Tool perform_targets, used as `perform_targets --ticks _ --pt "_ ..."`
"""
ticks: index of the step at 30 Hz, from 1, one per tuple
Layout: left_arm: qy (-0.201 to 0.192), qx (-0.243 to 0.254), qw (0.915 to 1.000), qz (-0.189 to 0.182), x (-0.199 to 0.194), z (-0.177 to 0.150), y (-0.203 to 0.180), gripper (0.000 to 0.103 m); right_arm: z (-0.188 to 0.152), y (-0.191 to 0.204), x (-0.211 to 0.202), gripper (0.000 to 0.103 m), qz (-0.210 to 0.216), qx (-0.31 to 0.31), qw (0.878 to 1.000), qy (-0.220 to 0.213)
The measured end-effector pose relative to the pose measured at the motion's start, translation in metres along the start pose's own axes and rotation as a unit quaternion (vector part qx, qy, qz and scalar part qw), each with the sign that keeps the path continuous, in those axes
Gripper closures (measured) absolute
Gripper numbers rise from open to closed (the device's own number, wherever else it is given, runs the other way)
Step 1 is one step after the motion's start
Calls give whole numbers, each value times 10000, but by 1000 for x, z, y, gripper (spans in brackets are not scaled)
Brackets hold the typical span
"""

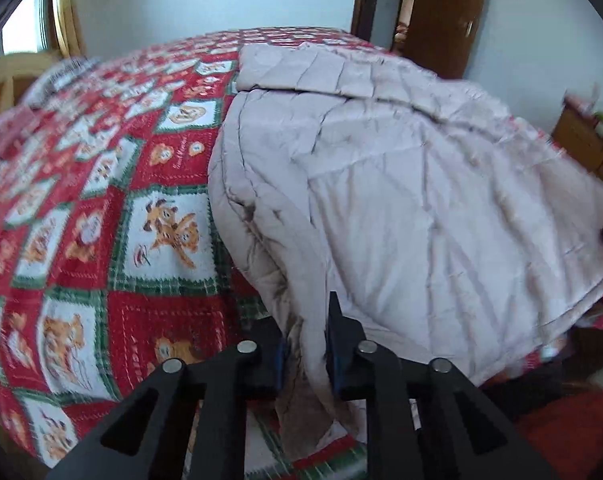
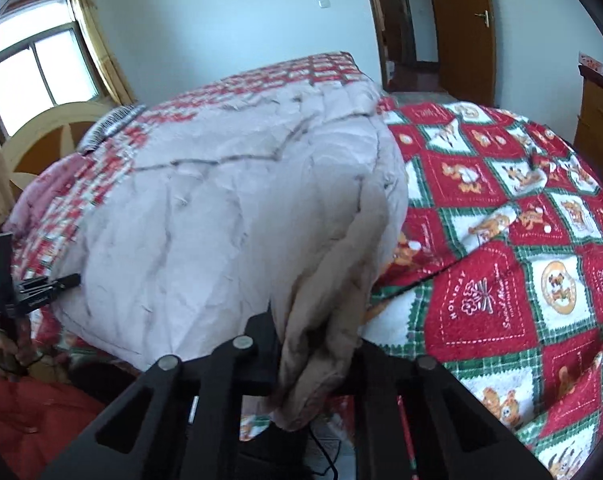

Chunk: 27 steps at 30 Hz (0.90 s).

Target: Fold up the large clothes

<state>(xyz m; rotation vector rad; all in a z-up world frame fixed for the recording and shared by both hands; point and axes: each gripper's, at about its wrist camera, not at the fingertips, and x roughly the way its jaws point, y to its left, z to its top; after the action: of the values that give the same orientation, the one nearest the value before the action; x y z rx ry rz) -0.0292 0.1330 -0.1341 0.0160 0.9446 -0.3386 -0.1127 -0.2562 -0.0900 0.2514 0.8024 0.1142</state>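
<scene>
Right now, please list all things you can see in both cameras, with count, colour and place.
quilted garment: one, pale pink-grey, spread on the bed, near edge held by both grippers
bedspread: one, red, green and white bear pattern, covering the bed
headboard: one, cream, below the window
window: one, with yellow curtain, far left
door: one, brown, far right
left gripper: black, clamped on the garment's edge
right gripper: black, clamped on bunched fabric

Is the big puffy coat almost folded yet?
Partly. The coat lies spread on the bed, with its far end already turned over. Right now the left gripper and right gripper each pinch a near corner. Still left: carrying that edge across to finish the fold.
</scene>
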Motion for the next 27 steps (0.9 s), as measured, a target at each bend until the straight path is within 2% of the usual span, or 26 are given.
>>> perform_targets --ticks 4,9,13,14,17,20,24,27 --pt "-26 -349 9966 -747 -37 -4 14 90 -2 4 -30 89 447 258 9986 -75" --pt "-279 -367 9916 -1208 -91 -6 17 90 4 6 -76 89 931 551 9934 -384" --pt "-591 -623 9845 -1527 -126 22 25 90 33 1 -103 89 1318 874 9846 -740" --pt "-652 -676 9835 -1543 -129 31 29 90 41 0 -105 89 1384 916 9829 -794" --pt "-888 -809 9828 -1400 -134 83 36 90 85 -1 -103 89 1599 1096 9762 -971" --pt "-999 -781 9860 -1078 -119 138 37 89 133 -4 -87 89 1512 1086 9762 -1117" --pt "-849 -1070 9870 -846 -75 204 48 87 195 -22 -37 89 1405 1430 9742 -1035" --pt "-630 -1329 9872 -620 -26 248 57 87 228 -39 8 89 1262 1595 9750 -896"
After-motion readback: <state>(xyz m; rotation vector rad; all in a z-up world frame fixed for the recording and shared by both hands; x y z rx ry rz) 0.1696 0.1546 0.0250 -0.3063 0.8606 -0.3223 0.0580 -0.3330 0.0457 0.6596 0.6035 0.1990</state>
